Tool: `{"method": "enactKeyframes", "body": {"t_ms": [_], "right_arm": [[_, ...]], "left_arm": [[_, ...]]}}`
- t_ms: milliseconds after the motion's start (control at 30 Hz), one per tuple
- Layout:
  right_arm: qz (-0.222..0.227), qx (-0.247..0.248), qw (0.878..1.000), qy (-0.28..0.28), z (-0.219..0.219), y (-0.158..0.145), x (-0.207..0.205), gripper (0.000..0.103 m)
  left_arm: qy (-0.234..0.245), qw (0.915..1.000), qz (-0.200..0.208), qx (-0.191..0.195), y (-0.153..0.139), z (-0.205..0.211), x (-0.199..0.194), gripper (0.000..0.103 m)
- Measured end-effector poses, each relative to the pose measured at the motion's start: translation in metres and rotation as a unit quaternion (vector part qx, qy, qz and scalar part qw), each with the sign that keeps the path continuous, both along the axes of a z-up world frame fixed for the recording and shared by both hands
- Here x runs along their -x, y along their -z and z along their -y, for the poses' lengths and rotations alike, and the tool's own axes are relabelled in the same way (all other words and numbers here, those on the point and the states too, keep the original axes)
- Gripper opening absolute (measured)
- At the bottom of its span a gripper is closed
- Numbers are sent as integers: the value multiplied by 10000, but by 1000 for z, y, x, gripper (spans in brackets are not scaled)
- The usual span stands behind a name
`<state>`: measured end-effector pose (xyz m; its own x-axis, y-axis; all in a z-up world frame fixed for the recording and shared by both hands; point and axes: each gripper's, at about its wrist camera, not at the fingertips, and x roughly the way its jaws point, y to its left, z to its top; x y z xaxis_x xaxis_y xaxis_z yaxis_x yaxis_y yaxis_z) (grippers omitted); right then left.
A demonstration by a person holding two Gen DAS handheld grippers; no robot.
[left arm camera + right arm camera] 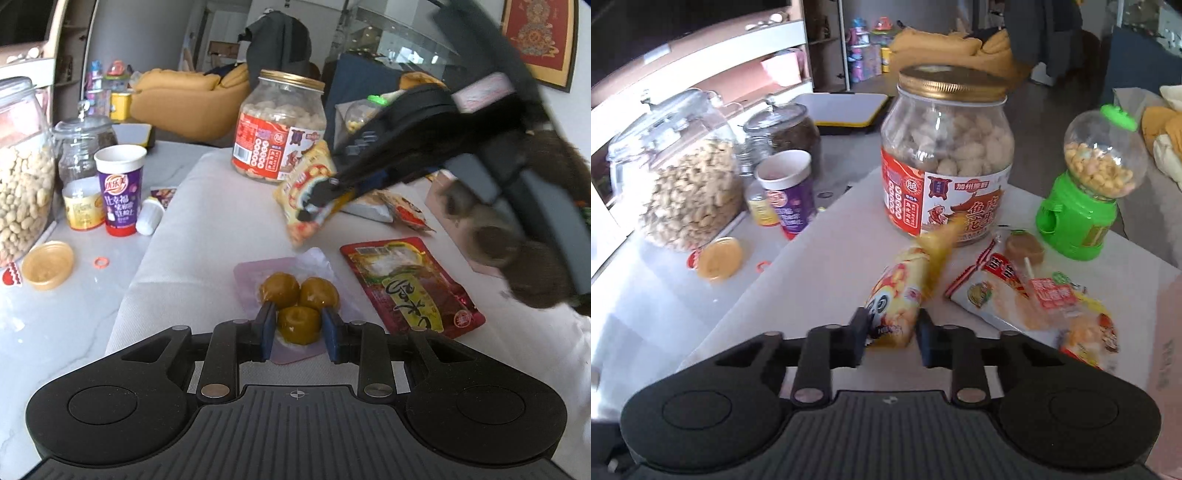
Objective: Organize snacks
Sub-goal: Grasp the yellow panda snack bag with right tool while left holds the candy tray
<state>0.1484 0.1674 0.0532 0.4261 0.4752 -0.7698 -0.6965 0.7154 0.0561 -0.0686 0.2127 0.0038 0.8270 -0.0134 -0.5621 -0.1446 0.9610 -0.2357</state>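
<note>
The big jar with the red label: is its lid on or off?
On. The big jar stands upright with its gold lid seated on the neck.

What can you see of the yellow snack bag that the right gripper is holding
The yellow snack bag is a glossy plastic pouch printed with round puffs, red patches and a panda face. The right gripper has its jaws shut on one end, holding it tilted above the white mat; its free end blurs before the peanut jar.

My two wrist cams look forward, close over the mat, both catching the gold-lidded peanut jar.
</note>
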Motion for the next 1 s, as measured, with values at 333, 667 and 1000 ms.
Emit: {"method": "enactKeyframes", "body": {"t_ms": [333,667,1000], "right_arm": [[-41,-109,9973,721,40,-2,3,83],[-353,71,9983,460,1,29,-17,65],[69,121,9999,46,110,-14,50,55]], "left_arm": [[-175,9998,37,2,0,2,3,35],[-163,9998,14,-143,1,5,3,35],[-85,9947,-249,-989,-1,27,-11,36]]}}
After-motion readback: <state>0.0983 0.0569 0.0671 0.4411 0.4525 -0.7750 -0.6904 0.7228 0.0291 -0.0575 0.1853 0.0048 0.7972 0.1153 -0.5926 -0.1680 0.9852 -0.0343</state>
